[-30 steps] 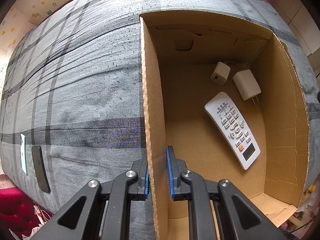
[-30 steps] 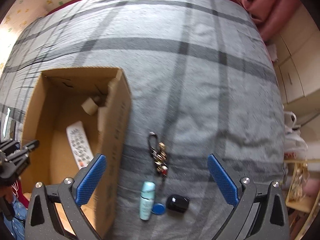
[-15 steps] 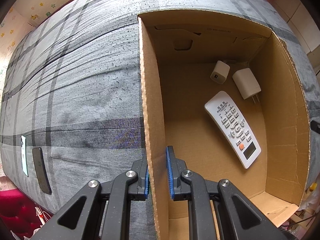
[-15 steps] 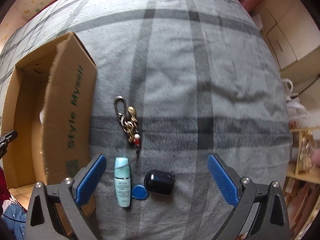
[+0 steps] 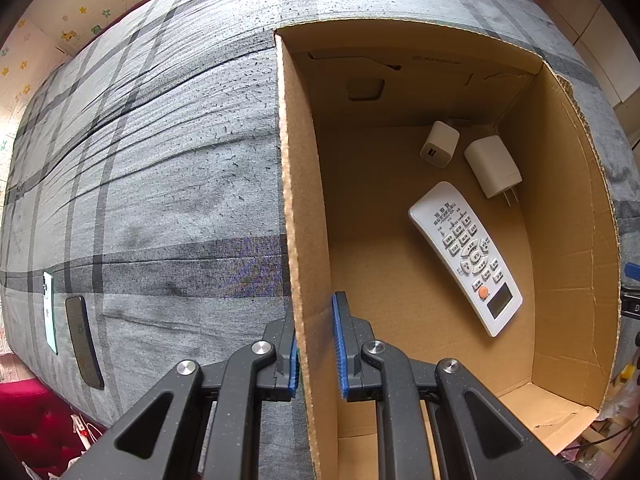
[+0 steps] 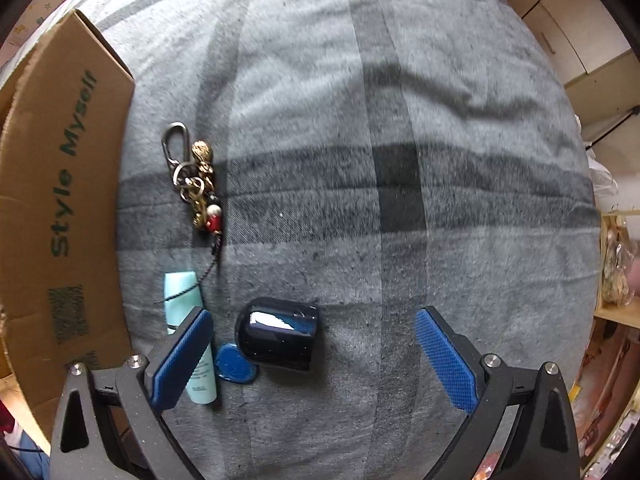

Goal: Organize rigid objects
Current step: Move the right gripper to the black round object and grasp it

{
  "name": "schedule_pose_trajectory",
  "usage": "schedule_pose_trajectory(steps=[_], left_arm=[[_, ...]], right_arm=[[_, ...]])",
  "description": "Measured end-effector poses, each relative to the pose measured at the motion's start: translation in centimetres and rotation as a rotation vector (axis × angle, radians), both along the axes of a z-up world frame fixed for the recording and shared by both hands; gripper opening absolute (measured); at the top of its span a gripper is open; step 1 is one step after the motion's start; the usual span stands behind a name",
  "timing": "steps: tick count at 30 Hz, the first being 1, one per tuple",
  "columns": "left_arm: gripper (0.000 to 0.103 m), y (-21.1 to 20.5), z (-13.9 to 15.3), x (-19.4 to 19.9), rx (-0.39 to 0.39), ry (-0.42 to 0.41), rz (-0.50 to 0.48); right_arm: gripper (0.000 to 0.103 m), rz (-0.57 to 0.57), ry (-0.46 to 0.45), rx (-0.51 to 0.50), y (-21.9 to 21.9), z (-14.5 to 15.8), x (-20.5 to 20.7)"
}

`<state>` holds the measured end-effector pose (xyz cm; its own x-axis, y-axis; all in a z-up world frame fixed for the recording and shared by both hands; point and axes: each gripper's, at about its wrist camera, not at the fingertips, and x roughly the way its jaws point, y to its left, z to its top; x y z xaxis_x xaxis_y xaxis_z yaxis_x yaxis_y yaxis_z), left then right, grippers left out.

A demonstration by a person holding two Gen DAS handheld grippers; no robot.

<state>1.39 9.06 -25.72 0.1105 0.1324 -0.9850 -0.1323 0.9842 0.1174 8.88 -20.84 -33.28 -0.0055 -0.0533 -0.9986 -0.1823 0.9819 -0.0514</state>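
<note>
My left gripper [image 5: 315, 346] is shut on the left wall of the cardboard box [image 5: 298, 240], which stands on the grey plaid bed. On the box floor lie a white remote [image 5: 466, 256], a small white USB charger [image 5: 439, 144] and a white plug adapter [image 5: 493, 166]. My right gripper [image 6: 314, 354] is open and points down over the bed, just right of the box [image 6: 52, 200]. A glossy black case [image 6: 278, 334] lies between its fingers, nearer the left one. Beside the case are a blue tag [image 6: 235, 368], a pale green tube [image 6: 191, 336] partly under the left finger, and a keychain [image 6: 196, 180].
Two phones, one white [image 5: 49, 306] and one dark [image 5: 83, 340], lie near the bed's left edge. The grey plaid bedspread [image 6: 400, 160] stretches right of the items. Cupboards [image 6: 576, 36] and a shelf with bags [image 6: 616, 264] stand beyond the bed's right edge.
My right gripper has come down and away from the box toward the black case, which now sits larger between its fingers. The left gripper has kept still on the box wall.
</note>
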Motion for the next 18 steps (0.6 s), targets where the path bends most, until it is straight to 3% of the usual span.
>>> schedule_pose_trajectory(steps=[11,14,17,18], left_arm=[[0.015,0.0,0.0,0.1,0.000,0.000,0.001],[0.015,0.0,0.1,0.1,-0.001,-0.001,0.002],[0.015,-0.1,0.1,0.1,0.001,-0.002,0.002],[0.015,0.0,0.1,0.1,0.000,-0.003,0.003]], right_arm=[[0.101,-0.034,0.050,0.024,-0.5,-2.1,-0.4],[0.081,-0.056,0.050,0.036,-0.5,-1.9,-0.3],[0.048,-0.078,0.084,0.069,-0.6,-2.0,-0.2],[0.047,-0.072,0.080,0.060,-0.5,-2.0,-0.2]])
